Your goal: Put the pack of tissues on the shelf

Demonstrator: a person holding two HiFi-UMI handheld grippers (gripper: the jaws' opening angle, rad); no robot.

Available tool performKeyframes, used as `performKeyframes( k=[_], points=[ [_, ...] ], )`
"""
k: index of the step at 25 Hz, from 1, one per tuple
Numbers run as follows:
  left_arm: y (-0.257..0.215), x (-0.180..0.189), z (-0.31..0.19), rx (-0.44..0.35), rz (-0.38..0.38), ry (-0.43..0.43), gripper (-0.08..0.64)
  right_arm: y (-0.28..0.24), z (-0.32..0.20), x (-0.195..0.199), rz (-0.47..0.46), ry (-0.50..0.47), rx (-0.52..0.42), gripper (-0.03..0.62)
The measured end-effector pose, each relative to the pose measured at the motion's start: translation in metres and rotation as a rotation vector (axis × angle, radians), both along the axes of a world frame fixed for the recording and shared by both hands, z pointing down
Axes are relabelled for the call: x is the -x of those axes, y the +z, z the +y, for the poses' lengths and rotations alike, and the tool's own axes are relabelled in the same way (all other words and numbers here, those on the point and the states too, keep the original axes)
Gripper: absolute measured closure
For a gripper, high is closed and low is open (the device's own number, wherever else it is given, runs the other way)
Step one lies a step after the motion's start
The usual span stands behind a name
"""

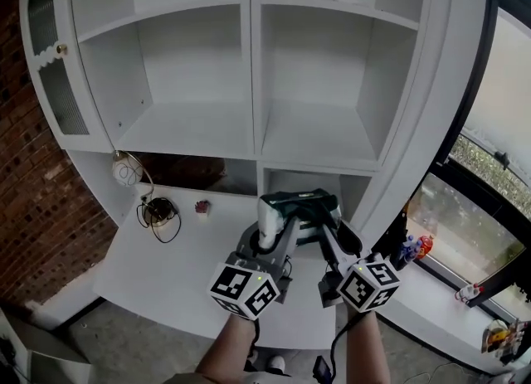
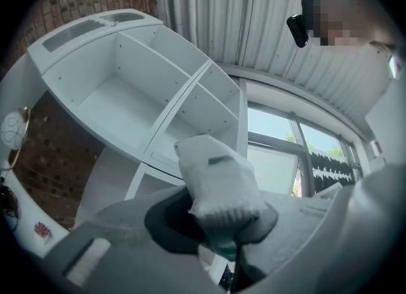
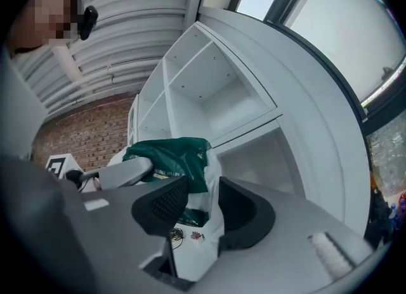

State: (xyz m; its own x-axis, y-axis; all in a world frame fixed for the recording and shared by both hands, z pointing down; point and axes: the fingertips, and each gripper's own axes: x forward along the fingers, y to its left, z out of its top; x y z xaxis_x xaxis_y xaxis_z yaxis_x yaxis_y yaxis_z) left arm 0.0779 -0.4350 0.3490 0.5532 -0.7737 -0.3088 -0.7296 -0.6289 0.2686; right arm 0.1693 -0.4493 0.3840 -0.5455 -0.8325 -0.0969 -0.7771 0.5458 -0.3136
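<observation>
Head view shows the pack of tissues [image 1: 292, 205] held up in the air at lower centre, in front of the small cubby under the white shelf unit [image 1: 253, 59] and not yet on any board. The left gripper [image 1: 264, 245] is clamped on the pack's white end. Its own view shows that end bunched tight between jaws that stand fairly close together. The right gripper [image 1: 328, 237] has the green-and-white end, and in its view the jaws stand about half apart, with the wrapper filling the gap and seemingly pressed by both pads.

My worry is the wrapper. It's soft film, and each tool seems to pinch more film than pack, so it could stretch or slide out if the two hands drift apart or twist against each other. If one side lets go early, the pack would probably swing from the other and drop onto the white ledge [image 1: 191, 250], near the coiled cable [image 1: 158, 210].

The open shelf board [image 1: 315, 138] sits higher in the frame. A lift that comes up short could knock the pack's front edge against the board's lip and lever it out of the grip.
</observation>
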Motion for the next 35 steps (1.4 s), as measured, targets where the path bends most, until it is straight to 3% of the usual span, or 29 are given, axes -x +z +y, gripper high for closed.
performKeyframes(
  k=[5, 15, 21, 26, 35],
  points=[
    [0.003, 0.006, -0.011, 0.027, 0.018, 0.068, 0.456, -0.002, 0.0, 0.008, -0.034, 0.025, 0.006, 0.539],
    [0.002, 0.019, -0.03, 0.061, 0.026, 0.12, 0.449, -0.015, -0.002, 0.017, -0.054, 0.065, -0.026, 0.588],
    [0.005, 0.019, -0.034, 0.056, -0.155, 0.1, 0.406, -0.025, -0.002, 0.017, -0.097, 0.096, -0.047, 0.589],
    [0.004, 0.021, -0.033, 0.024, -0.264, 0.082, 0.307, -0.039, 0.001, 0.015, -0.167, 0.13, -0.088, 0.59],
    [0.001, 0.033, -0.028, 0.033, -0.164, 0.078, 0.268, -0.071, 0.008, -0.002, -0.273, 0.198, -0.184, 0.591]
  ],
)
